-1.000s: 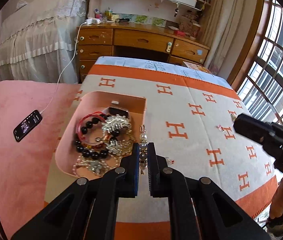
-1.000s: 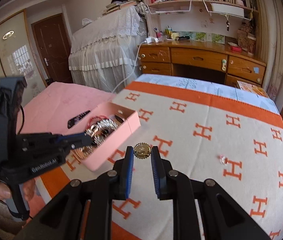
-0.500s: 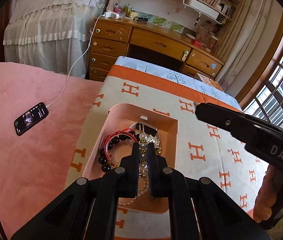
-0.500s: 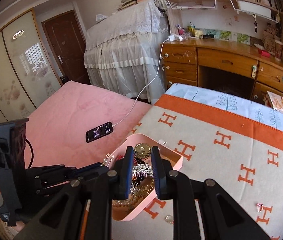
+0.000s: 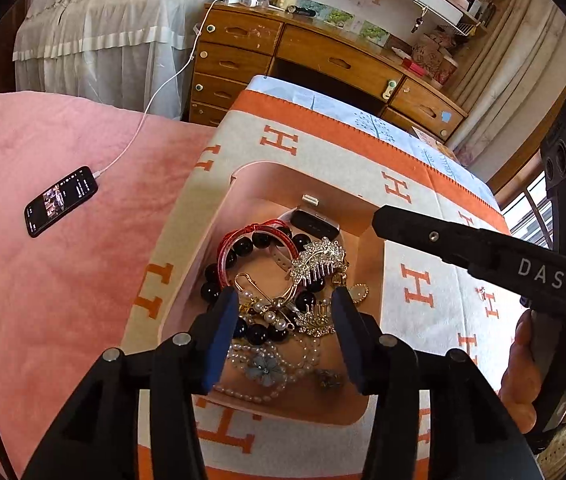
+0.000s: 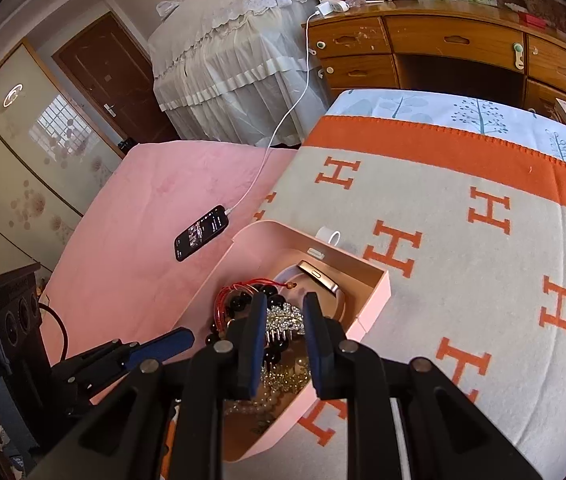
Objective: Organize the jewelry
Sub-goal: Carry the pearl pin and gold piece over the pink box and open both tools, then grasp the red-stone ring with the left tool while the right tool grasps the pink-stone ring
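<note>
My left gripper (image 5: 285, 312) hangs over the pink rectangular jewellery box (image 5: 283, 184), its jaws just sprung apart and empty; the pearl pin (image 5: 267, 308) lies loose on the heap of beads below. My right gripper (image 6: 281, 320), slightly parted, hovers above the silver rhinestone hair comb (image 6: 283, 322) with nothing visible between its fingers. Beyond, a black phone (image 5: 61, 200) charges on pink bedding.

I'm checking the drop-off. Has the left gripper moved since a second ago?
Yes. The left gripper came from the blanket beside the box to over it, and its jaws have just opened, empty.
</note>
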Demonstrator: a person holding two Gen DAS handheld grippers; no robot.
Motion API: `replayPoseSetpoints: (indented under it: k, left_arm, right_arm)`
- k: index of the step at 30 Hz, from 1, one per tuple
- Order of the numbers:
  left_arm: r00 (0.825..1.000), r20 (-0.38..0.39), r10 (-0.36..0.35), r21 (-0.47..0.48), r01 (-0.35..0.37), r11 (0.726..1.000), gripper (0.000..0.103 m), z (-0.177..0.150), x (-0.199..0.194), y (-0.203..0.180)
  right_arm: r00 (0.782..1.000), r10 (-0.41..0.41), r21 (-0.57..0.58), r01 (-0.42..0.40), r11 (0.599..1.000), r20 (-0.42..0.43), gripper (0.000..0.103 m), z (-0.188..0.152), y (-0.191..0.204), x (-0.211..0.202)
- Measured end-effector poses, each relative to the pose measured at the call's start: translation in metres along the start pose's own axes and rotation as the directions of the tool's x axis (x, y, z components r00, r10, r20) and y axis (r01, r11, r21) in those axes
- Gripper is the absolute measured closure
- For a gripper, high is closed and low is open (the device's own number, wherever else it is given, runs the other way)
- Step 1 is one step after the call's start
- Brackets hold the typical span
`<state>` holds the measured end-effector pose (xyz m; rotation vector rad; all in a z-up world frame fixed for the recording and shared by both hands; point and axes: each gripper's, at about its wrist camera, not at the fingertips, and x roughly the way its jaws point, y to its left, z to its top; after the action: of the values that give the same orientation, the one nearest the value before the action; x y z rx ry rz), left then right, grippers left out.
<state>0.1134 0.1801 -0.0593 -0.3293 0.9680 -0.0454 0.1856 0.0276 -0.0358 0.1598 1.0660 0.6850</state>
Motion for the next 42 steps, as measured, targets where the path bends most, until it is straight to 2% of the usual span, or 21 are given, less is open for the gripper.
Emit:
replayPoseSetpoints:
  k: [6, 14, 19, 23, 24, 25, 28, 34, 37, 39, 42]
  left_arm:
    - [0.999, 0.04, 0.013, 0.027, -0.014, 1.0, 0.045, -0.005, -0.013, -0.014]
    - [0.998, 0.056, -0.016, 0.098, 0.01, 0.995, 0.044, -0.011, -0.026, -0.046]
    - [0.998, 0.043, -0.047, 0.151, 0.04, 0.988, 0.044, -0.019, -0.029, -0.074]
    - [0.996, 0.001, -0.085, 0.174, 0.083, 0.981, 0.044, -0.028, -0.025, -0.097]
    - [0.995, -0.016, -0.097, 0.176, 0.098, 0.979, 0.044, -0.031, -0.023, -0.102]
    - [0.994, -0.03, -0.105, 0.176, 0.109, 0.978, 0.044, -0.035, -0.021, -0.107]
    - [0.992, -0.057, -0.113, 0.168, 0.121, 0.978, 0.044, -0.047, -0.014, -0.121]
    - [0.991, -0.114, -0.063, 0.122, 0.077, 0.99, 0.048, -0.07, 0.015, -0.133]
    - [0.99, -0.135, -0.03, 0.072, 0.04, 0.997, 0.049, -0.077, 0.031, -0.13]
    - [0.99, -0.139, -0.014, 0.037, 0.02, 0.999, 0.049, -0.082, 0.039, -0.127]
    - [0.992, -0.122, 0.015, 0.016, -0.013, 1.0, 0.051, -0.085, 0.045, -0.124]
  right_arm:
    - [0.999, 0.01, -0.031, -0.009, 0.999, 0.031, 0.084, -0.008, -0.003, -0.028]
    - [0.999, -0.01, -0.031, 0.012, 0.999, 0.043, 0.084, -0.032, -0.022, -0.061]
    - [0.996, -0.066, -0.045, 0.069, 0.997, 0.061, 0.084, -0.047, -0.041, -0.085]
    - [0.988, -0.132, -0.068, 0.137, 0.988, 0.078, 0.084, -0.054, -0.059, -0.104]
    - [0.985, -0.15, -0.073, 0.157, 0.985, 0.084, 0.08, -0.056, -0.065, -0.108]
    - [0.982, -0.166, -0.078, 0.174, 0.982, 0.09, 0.072, -0.057, -0.071, -0.112]
    - [0.973, -0.204, -0.11, 0.215, 0.97, 0.107, 0.069, -0.06, -0.089, -0.121]
    - [0.952, -0.283, -0.252, 0.304, 0.919, 0.113, 0.069, -0.07, -0.129, -0.12]
    - [0.952, -0.293, -0.307, 0.306, 0.901, 0.087, 0.069, -0.079, -0.147, -0.111]
    - [0.953, -0.296, -0.338, 0.301, 0.892, 0.069, 0.069, -0.084, -0.155, -0.104]
    - [0.94, -0.331, -0.392, 0.334, 0.857, 0.078, 0.069, -0.089, -0.158, -0.094]
